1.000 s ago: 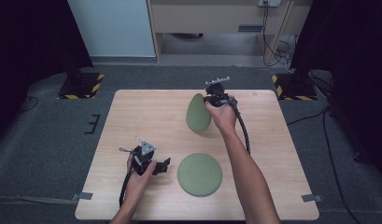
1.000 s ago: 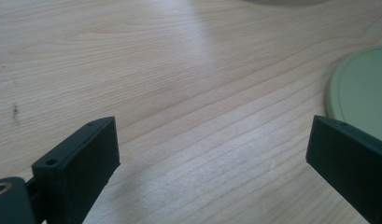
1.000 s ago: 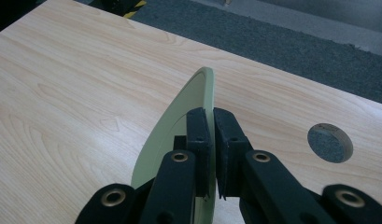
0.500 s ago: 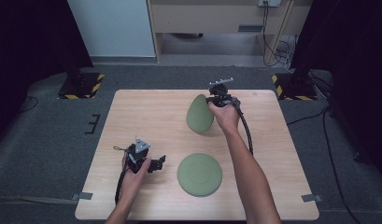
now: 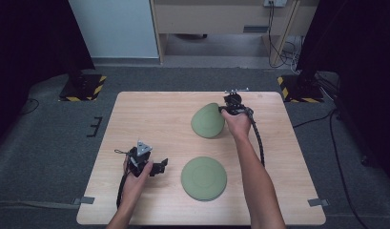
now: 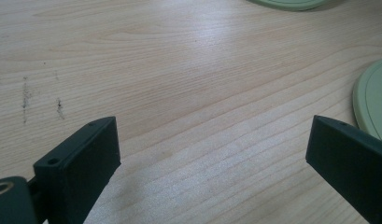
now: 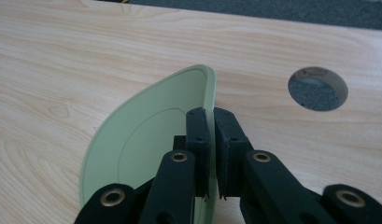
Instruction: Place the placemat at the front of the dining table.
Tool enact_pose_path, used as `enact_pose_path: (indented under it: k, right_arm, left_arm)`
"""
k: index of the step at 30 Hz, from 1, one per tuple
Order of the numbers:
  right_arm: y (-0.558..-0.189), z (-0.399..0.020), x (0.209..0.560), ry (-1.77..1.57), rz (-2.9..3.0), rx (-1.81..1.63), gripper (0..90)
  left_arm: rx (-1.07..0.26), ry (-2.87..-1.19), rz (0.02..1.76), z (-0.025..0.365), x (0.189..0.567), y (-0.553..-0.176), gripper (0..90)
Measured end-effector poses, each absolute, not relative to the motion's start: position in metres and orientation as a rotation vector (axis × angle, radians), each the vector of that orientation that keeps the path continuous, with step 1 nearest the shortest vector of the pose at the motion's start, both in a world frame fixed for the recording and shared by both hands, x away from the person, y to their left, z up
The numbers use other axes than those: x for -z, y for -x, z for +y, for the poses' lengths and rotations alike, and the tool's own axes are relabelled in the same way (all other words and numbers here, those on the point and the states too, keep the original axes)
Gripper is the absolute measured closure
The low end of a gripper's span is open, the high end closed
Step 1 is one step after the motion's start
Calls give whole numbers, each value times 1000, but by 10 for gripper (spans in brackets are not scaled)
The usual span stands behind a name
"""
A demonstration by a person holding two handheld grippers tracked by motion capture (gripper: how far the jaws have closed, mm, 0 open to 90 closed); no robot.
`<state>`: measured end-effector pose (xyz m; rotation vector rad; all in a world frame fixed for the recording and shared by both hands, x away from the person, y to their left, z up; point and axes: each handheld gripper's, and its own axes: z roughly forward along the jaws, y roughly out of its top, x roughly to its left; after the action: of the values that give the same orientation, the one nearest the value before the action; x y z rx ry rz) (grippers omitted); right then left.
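Two pale green plates are on the wooden table (image 5: 135, 114). One plate (image 5: 203, 177) lies flat near the front middle, and its rim (image 6: 371, 100) edges into the left gripper view. The other plate (image 5: 208, 120) (image 7: 146, 140) is tilted on edge at the back, and my right gripper (image 5: 225, 110) (image 7: 211, 140) is shut on its rim. My left gripper (image 5: 161, 165) (image 6: 212, 154) rests low over bare wood to the left of the flat plate, jaws wide open with nothing between them.
A round hole (image 7: 318, 88) is cut into the tabletop beyond the held plate. Black cables trail from both grippers toward the front edge. Grey carpet and stand bases (image 5: 83, 86) surround the table.
The right hand has sunk and come a little nearer with the tilted plate, bringing it close to the tabletop. The left hand has barely shifted.
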<state>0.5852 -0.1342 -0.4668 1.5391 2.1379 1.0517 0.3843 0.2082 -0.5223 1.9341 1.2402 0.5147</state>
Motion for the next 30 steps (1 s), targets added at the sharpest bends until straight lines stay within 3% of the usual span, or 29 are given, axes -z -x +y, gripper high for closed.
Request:
enact_pose_path:
  k: [9, 13, 19, 24, 30]
  right_arm:
    - [-586, -147, 488, -1609, 2118, -1006, 803]
    - [-587, -153, 493, -1641, 2105, -981, 630]
    - [-583, -164, 486, -1632, 2061, -974, 484]
    - [-575, -172, 479, -1611, 2010, -942, 304]
    - [-558, -182, 472, -1586, 1991, -909, 200]
  left_arm:
    - [-509, -1945, 1244, 207, 524, -386, 23]
    - [-511, -1940, 1255, 208, 523, -385, 21]
    - [-516, -1934, 1258, 208, 523, -385, 22]
    - [-518, -1938, 1255, 208, 523, -385, 22]
    - [-521, -1944, 1256, 207, 524, -385, 22]
